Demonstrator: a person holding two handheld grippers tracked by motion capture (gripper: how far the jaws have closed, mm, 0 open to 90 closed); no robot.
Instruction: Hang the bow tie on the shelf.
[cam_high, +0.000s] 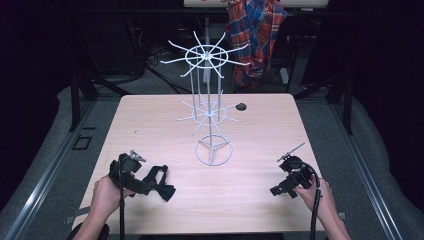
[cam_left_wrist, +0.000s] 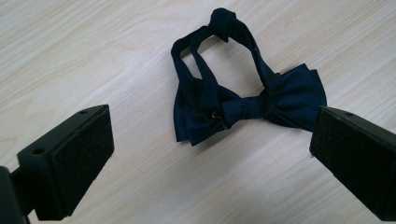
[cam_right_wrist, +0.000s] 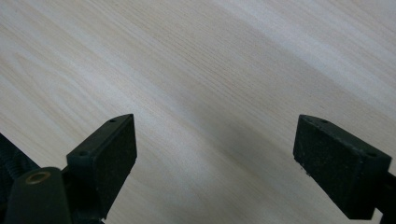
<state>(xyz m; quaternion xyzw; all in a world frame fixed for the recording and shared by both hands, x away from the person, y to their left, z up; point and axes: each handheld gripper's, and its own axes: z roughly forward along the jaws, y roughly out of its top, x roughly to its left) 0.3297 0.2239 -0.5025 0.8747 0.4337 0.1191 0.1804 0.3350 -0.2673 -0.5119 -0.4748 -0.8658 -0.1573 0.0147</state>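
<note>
Table (cam_high: 165, 115): your work surface is a pale wood-grain top, square-edged, with fine straight grain lines running across it; a small dark round hole (cam_high: 241, 106) sits toward its far edge.
Rack (cam_high: 207, 95): a white wire display stand rises upright from the middle of the table. A thin central post carries two spoked tiers of radiating wire arms, the upper tier wider than the lower, above a flat ring base with three inner struts.
Plaid cloth (cam_high: 256, 35): red, blue and white checked fabric hangs in soft folds beyond the far edge of the table, behind and to the right of the rack.
Left gripper (cam_high: 150, 180): you hold it at the near left of the table, well apart from the rack's base. Its two black, blocky, matte-padded jaws stand wide apart, with the bow tie lying ahead of and between them, untouched.
Right gripper (cam_high: 280, 189): you hold it at the near right of the table, well apart from the rack. Its jaws are spread wide over bare wood, gripping nothing.
Bow tie (cam_left_wrist: 247, 107): dark navy fabric with a smooth woven look, lying flat on the table near its left front, just beside the left gripper. It has pleated wings, a tight centre knot and a looped neck strap.
</note>
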